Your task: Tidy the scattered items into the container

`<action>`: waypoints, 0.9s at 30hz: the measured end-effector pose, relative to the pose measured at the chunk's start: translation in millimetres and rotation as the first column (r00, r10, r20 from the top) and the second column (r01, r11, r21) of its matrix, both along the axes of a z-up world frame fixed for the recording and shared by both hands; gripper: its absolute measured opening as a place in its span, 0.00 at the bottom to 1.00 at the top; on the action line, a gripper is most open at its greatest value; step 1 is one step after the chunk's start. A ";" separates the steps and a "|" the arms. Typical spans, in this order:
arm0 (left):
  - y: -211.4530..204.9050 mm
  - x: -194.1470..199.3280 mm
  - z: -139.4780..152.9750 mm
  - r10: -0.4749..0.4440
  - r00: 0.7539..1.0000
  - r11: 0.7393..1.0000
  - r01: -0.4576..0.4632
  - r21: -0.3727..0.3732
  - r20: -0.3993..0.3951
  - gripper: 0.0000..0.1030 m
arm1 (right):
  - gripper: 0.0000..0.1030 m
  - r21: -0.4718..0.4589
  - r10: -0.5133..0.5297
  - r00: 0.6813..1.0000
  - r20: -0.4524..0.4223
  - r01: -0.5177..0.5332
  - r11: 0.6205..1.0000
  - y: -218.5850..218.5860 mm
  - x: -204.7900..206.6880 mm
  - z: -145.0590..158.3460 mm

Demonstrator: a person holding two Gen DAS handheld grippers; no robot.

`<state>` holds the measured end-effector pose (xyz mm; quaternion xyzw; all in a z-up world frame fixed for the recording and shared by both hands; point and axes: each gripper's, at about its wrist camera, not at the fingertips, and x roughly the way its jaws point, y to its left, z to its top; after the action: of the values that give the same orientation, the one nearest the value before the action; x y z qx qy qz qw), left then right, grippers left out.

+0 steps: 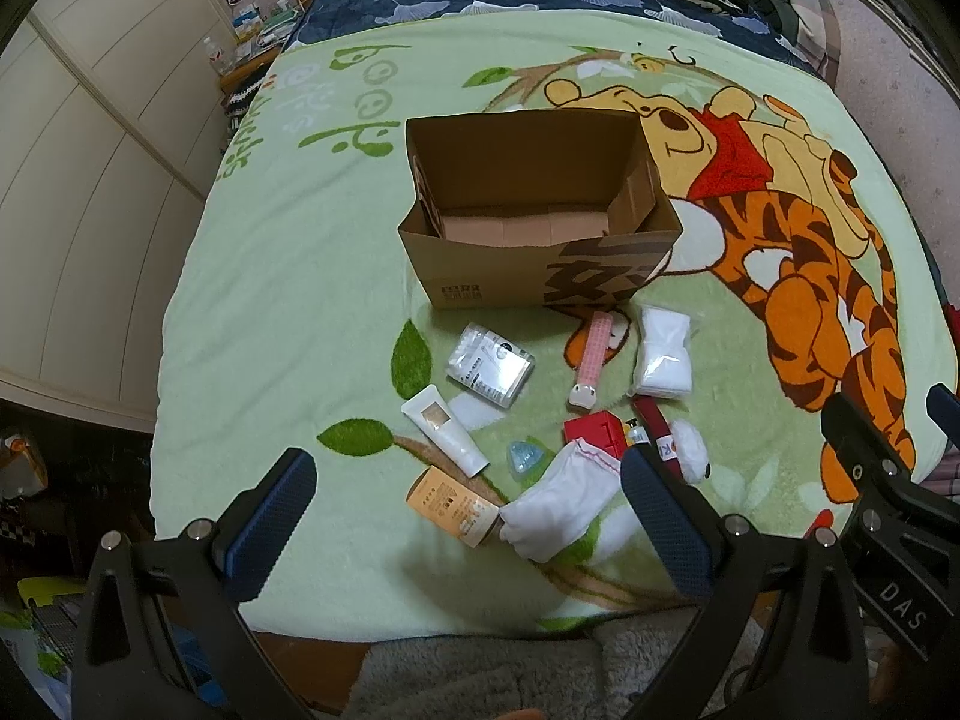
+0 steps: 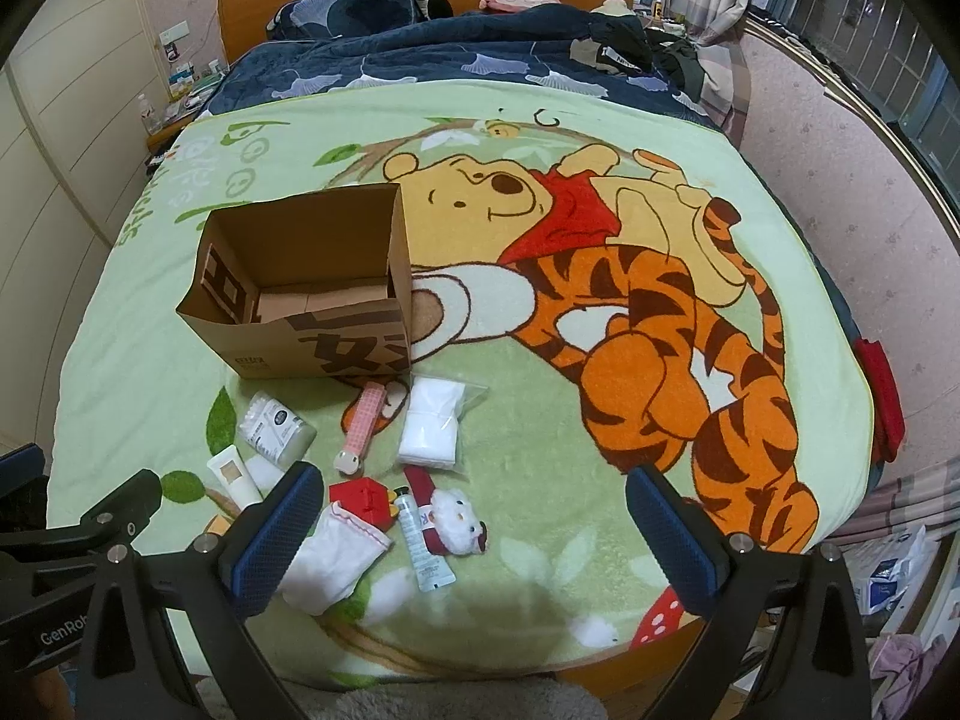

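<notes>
Evidently nothing is packed yet: the cardboard box [image 1: 528, 210] stands open-topped behind the scattered items, both the left gripper [image 1: 468, 516] and right gripper [image 2: 474, 540] spread apart and empty.

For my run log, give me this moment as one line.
left tool open | right tool open | cardboard box empty | items on blanket

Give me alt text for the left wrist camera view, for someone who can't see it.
An open, empty cardboard box stands on a green cartoon blanket, with small items scattered in front of it: a white tube, an orange cylinder, a white sock and a pink case. The open left gripper hovers over the nearest items.
</notes>
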<state>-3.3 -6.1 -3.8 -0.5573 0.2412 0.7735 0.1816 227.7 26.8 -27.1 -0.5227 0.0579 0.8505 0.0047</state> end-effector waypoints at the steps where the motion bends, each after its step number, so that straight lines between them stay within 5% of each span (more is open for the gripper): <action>1: -0.1 0.2 -0.2 -0.003 1.000 1.000 0.003 0.000 0.000 0.99 | 1.00 0.000 0.003 1.000 0.000 -0.003 1.000 -0.2 -0.1 0.2; 25: -8.9 10.7 -7.0 -0.119 0.992 0.993 0.119 -0.004 0.036 0.99 | 1.00 0.007 0.078 0.997 0.011 -0.078 0.997 1.4 12.8 -6.7; 26: -9.0 11.0 -7.0 -0.122 0.992 0.993 0.122 -0.004 0.037 0.99 | 1.00 0.008 0.190 0.982 0.014 -0.190 0.982 -0.6 11.9 -7.1; 27: -9.3 10.7 -6.9 -0.129 0.991 0.992 0.129 -0.005 0.037 0.99 | 1.00 0.008 0.198 0.980 0.014 -0.198 0.980 -0.4 12.2 -7.1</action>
<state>7.5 -15.4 -10.7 -0.5553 0.2759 0.7489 0.2337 239.9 26.4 -34.2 -0.5314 0.0013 0.8436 -0.0772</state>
